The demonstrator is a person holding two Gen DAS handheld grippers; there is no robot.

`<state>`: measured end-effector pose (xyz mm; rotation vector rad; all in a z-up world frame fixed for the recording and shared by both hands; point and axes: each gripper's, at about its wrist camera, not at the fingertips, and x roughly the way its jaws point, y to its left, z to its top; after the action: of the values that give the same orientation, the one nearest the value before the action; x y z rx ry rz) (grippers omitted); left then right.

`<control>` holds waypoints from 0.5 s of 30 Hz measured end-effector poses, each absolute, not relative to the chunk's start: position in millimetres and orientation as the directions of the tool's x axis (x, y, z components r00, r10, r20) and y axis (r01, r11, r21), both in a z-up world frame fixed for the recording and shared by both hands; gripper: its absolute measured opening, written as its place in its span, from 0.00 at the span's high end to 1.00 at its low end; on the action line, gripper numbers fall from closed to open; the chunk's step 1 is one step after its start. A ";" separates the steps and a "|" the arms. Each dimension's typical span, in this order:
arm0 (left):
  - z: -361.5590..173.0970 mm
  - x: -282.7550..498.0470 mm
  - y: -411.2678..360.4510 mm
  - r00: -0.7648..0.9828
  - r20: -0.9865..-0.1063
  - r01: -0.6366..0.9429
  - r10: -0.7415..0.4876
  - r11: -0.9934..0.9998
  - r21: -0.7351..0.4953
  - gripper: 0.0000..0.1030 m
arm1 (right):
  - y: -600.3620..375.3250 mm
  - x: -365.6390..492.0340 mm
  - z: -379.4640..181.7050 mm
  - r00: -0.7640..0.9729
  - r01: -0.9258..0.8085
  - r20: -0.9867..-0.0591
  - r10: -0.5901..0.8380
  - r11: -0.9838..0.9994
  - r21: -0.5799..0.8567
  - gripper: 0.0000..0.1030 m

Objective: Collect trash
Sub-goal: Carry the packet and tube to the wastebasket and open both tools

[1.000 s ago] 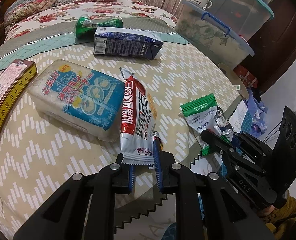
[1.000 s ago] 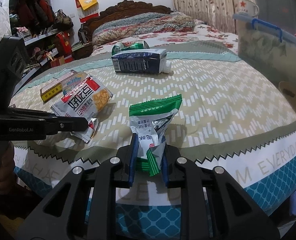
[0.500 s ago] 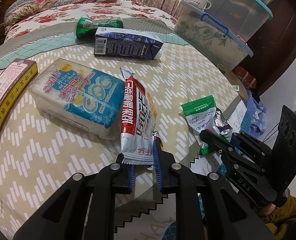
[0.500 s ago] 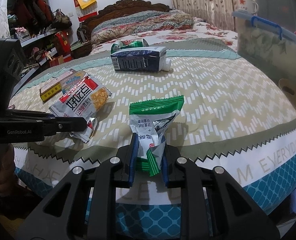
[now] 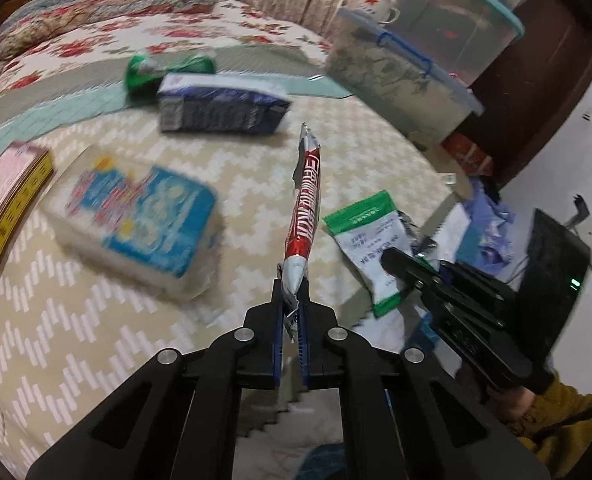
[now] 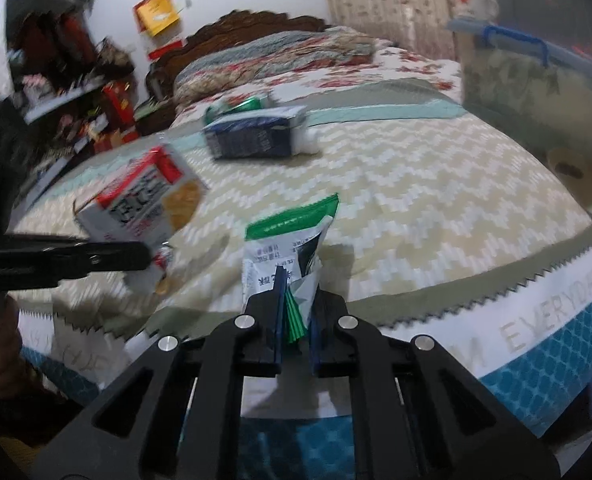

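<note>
Motion-blurred print on the tissue pack [image 5: 136, 220] and dark carton [image 5: 220, 106].

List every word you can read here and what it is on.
"EVERYDAY": on the tablecloth border.
Red wrapper: large print, blurred, unreadable.
Green-and-white packet: small print, unreadable.
Blue carton, tissue pack, yellow-edged box: too blurred.

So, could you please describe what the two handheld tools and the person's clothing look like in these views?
Both tools, the left tool and the right tool, are matte black plastic linkages with silver pivot bolts and blue pads lining the fingers. The right tool's body carries a small green light. A mustard-yellow sleeve shows at the wrist behind it.
</note>
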<state>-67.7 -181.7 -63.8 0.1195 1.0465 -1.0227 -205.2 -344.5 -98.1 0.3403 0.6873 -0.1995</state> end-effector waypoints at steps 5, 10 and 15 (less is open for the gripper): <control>-57.1 -69.1 -216.7 0.056 -0.767 0.774 -0.639 0.513 -0.371 0.95 | -377.2 -219.8 -101.2 0.771 0.350 -0.629 -0.096 0.890 0.293 0.89; -51.0 -74.9 -269.8 0.004 -0.783 0.817 -0.622 0.453 -0.355 0.95 | -425.4 -242.1 -100.2 0.791 0.426 -0.588 -0.168 0.842 0.333 0.89; -45.1 -91.8 -349.0 -0.052 -0.802 0.881 -0.596 0.350 -0.318 0.95 | -482.8 -264.9 -97.5 0.788 0.508 -0.560 -0.256 0.783 0.358 0.89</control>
<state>-91.8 -349.0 -45.1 0.3397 1.0660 -1.2378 -264.9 -482.8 -97.5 0.5230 0.5134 -0.4324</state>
